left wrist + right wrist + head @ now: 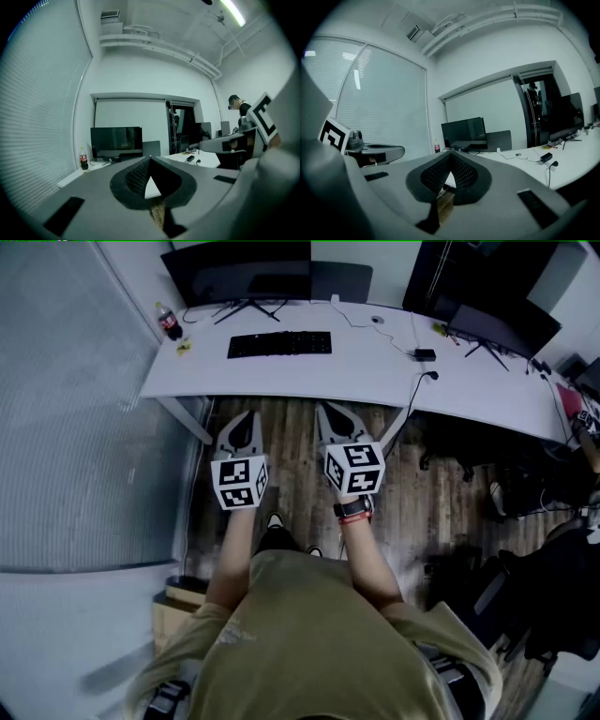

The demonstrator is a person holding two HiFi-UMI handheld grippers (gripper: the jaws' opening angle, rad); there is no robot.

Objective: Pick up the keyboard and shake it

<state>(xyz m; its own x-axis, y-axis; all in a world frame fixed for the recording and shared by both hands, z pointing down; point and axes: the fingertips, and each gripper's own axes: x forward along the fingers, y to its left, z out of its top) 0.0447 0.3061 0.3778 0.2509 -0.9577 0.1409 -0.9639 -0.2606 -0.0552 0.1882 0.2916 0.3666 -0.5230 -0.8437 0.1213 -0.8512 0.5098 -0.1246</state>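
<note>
L gripper (248, 416), R gripper (327, 409) closed, off kbd (279, 344)

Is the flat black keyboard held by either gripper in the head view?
No, the flat black keyboard lies on the white desk, while the left gripper and right gripper hover shut before its edge.

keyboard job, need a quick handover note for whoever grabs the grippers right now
Left gripper: shut, empty, held short of the desk edge.
Right gripper: also shut and empty, beside it.
Keyboard: flat on the desk in front of the monitor, untouched.
Done: nothing yet.
Left: open the jaws, reach in, grip the keyboard, lift, shake.
</note>
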